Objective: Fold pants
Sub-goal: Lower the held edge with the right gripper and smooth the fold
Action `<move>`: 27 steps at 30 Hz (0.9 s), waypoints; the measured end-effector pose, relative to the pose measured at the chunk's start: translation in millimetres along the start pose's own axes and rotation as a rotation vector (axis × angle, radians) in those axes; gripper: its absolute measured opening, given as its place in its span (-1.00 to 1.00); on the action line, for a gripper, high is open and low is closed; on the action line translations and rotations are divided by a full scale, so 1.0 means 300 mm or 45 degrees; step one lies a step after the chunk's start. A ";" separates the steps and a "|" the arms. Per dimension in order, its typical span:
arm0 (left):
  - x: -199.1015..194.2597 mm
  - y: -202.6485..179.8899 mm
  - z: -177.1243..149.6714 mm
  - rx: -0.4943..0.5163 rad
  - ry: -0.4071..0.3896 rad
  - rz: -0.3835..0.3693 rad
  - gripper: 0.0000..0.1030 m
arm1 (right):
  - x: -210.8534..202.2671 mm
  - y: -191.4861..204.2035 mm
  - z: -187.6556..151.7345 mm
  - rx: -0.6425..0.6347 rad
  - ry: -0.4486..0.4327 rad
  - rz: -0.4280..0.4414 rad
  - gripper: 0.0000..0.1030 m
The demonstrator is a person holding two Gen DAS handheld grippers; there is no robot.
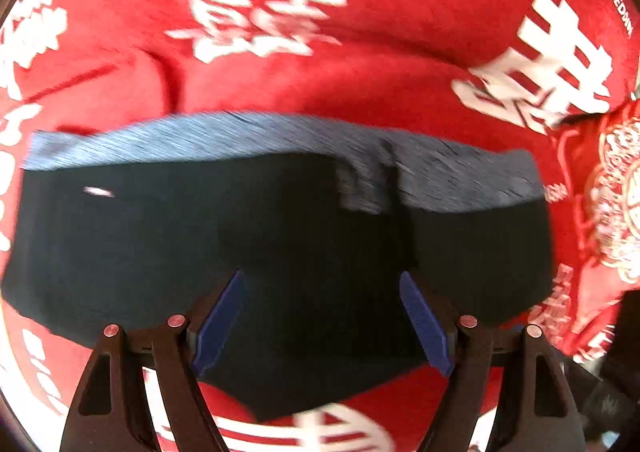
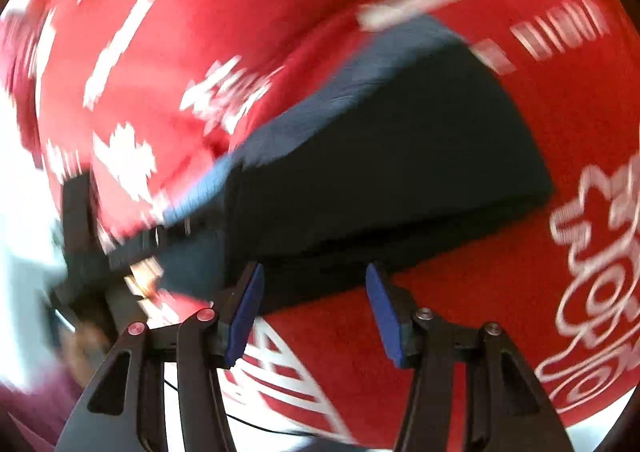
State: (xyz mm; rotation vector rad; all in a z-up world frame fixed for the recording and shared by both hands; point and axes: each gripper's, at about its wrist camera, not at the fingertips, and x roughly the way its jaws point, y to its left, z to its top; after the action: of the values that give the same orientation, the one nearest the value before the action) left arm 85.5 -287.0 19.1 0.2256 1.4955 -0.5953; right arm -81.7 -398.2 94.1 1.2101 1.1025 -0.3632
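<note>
Dark navy pants (image 1: 280, 244) lie folded into a compact block on a red cloth, with a blue-grey waistband (image 1: 248, 139) along the far edge. My left gripper (image 1: 322, 284) is open just above the near part of the pants, holding nothing. In the right wrist view the same folded pants (image 2: 384, 171) lie ahead. My right gripper (image 2: 314, 278) is open at their near edge and empty. The left gripper (image 2: 84, 252) shows blurred at the left end of the pants.
The red cloth with white characters (image 1: 360, 11) covers the whole surface around the pants and is wrinkled at the back. A bunched red patterned piece (image 1: 600, 211) lies at the right. The right wrist view is motion-blurred.
</note>
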 end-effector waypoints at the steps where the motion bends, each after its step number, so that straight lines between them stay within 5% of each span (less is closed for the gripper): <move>1: 0.016 -0.019 0.002 0.000 0.022 -0.012 0.56 | -0.006 -0.035 0.013 0.073 -0.009 0.040 0.11; 6: 0.115 -0.083 -0.005 0.016 0.087 0.022 0.56 | 0.018 -0.120 0.044 0.224 -0.057 0.138 -0.06; 8: 0.123 -0.091 -0.012 0.026 0.066 0.038 0.56 | 0.050 -0.153 0.048 0.310 -0.042 0.188 -0.49; 9: 0.116 -0.098 -0.016 0.040 0.056 0.048 0.56 | 0.067 -0.170 0.050 0.355 -0.031 0.215 -0.88; 13: 0.066 -0.113 -0.039 0.084 0.012 0.099 0.56 | 0.077 -0.161 0.062 0.386 -0.038 0.280 -0.90; 22: 0.086 -0.077 -0.070 0.071 -0.022 0.167 0.56 | 0.148 -0.144 0.013 0.314 0.040 0.187 -0.92; 27: 0.006 -0.091 -0.061 0.134 -0.092 0.234 0.56 | 0.073 -0.036 0.018 0.026 0.165 0.085 -0.65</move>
State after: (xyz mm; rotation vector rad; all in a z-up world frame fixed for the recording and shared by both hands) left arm 55.9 -301.3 21.6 0.4139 1.3581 -0.5293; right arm -76.8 -400.0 69.6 1.2997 1.1684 -0.2483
